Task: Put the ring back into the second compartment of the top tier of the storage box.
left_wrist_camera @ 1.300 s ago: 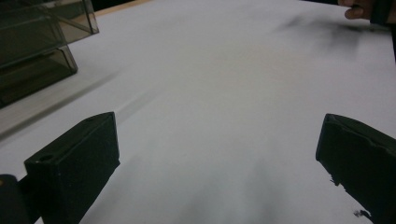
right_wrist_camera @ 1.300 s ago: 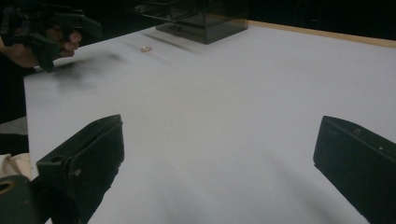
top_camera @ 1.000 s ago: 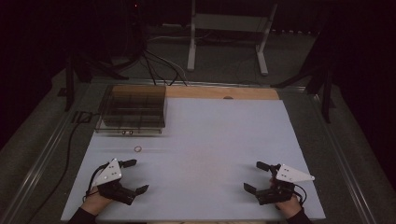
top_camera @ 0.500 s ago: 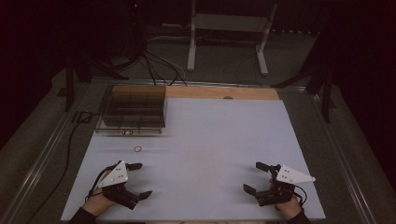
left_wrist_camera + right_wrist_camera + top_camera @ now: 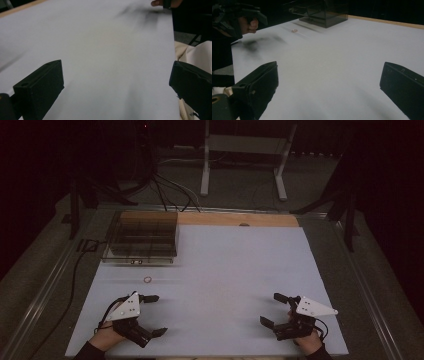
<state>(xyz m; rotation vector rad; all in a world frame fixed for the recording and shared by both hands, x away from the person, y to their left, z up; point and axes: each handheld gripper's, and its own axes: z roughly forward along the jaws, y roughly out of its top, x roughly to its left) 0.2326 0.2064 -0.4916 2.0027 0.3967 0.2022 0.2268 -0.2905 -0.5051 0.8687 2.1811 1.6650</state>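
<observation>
Hovering agape, left claw (image 5: 156,315) nears small ring (image 5: 147,279).

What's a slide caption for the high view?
Both grippers, left and right, rest open near the white mat's front edge; a small ring lies before the clear compartment box.

room: dark | floor (image 5: 240,175): grey | stand (image 5: 245,155): white metal | cables (image 5: 165,185): black

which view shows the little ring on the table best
The high view: the ring lies whole on the white sheet, just in front of the clear box. The right gripper view shows it far off and small. The left gripper view looks elsewhere.
</observation>
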